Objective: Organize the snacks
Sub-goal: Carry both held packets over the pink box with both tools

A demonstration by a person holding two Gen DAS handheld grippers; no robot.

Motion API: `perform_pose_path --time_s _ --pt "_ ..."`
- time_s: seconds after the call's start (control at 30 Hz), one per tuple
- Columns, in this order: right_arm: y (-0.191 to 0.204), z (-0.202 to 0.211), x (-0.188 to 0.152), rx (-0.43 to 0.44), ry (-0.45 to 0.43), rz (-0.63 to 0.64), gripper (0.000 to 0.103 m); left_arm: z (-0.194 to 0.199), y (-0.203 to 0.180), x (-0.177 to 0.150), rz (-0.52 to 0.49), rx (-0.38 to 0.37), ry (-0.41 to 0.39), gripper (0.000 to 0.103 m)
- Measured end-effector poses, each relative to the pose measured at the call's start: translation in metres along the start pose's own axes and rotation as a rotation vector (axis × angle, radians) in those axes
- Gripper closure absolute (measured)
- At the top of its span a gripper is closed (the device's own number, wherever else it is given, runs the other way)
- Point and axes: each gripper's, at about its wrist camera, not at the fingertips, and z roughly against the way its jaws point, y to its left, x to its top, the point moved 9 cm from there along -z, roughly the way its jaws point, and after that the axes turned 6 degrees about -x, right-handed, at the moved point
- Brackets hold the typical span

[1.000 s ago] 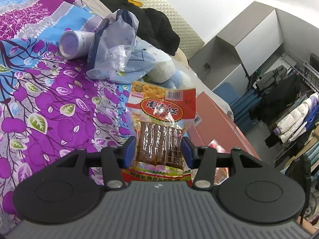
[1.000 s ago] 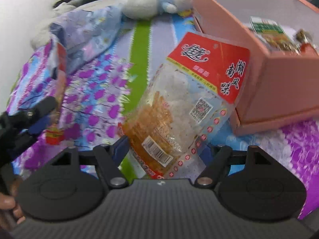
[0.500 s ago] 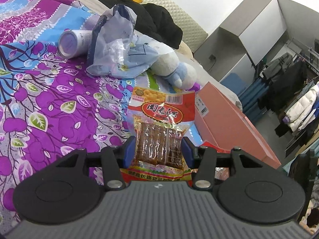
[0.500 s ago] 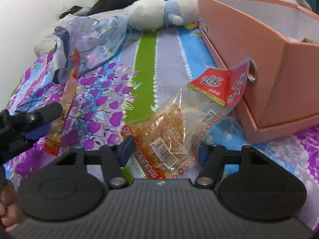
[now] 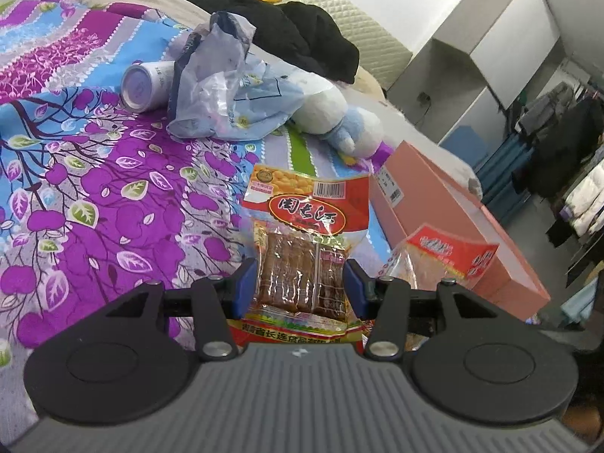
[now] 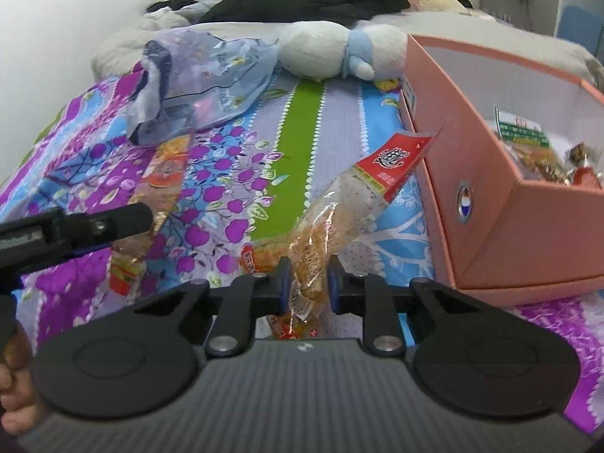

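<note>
My left gripper (image 5: pixel 300 287) is shut on a red and yellow pack of brown tofu strips (image 5: pixel 306 249), held upright above the bedspread. In the right wrist view my right gripper (image 6: pixel 306 287) has its jaws closing on a clear pack of orange snacks with a red header (image 6: pixel 341 211); the pads squeeze its lower end and the pack is lifted toward the pink box (image 6: pixel 490 204). The same pack (image 5: pixel 445 256) shows at the right of the left wrist view, beside the pink box (image 5: pixel 445 204). Several snack packs (image 6: pixel 528 151) lie inside the box. The left gripper's finger (image 6: pixel 98 222) enters from the left.
A crumpled blue plastic bag (image 5: pixel 226 90), a lying white can (image 5: pixel 145 85) and a white and blue plush toy (image 5: pixel 339 120) sit on the floral bedspread (image 5: pixel 94 196). Black clothes (image 5: pixel 302 34) lie by the headboard. Grey cabinets and hanging clothes (image 5: pixel 566 151) stand beyond the bed.
The right jaws closed in from wide apart and now pinch the orange snack pack, which rose off the bedspread. The left gripper with its tofu pack shifted a little, bringing the plush toy into view.
</note>
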Motion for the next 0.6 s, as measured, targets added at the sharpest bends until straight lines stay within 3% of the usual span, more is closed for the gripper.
perform_pose_path --time_s 0.47,0.6 --pt "0.002 0.036 0.012 -0.002 -0.012 0.066 0.082 0.017 -0.023 -0.002 0.020 0.068 0.062 0.048" --pt "-0.007 0.049 0.025 -0.001 -0.040 0.049 0.091 0.018 -0.037 0.006 0.002 0.064 0.068 0.048"
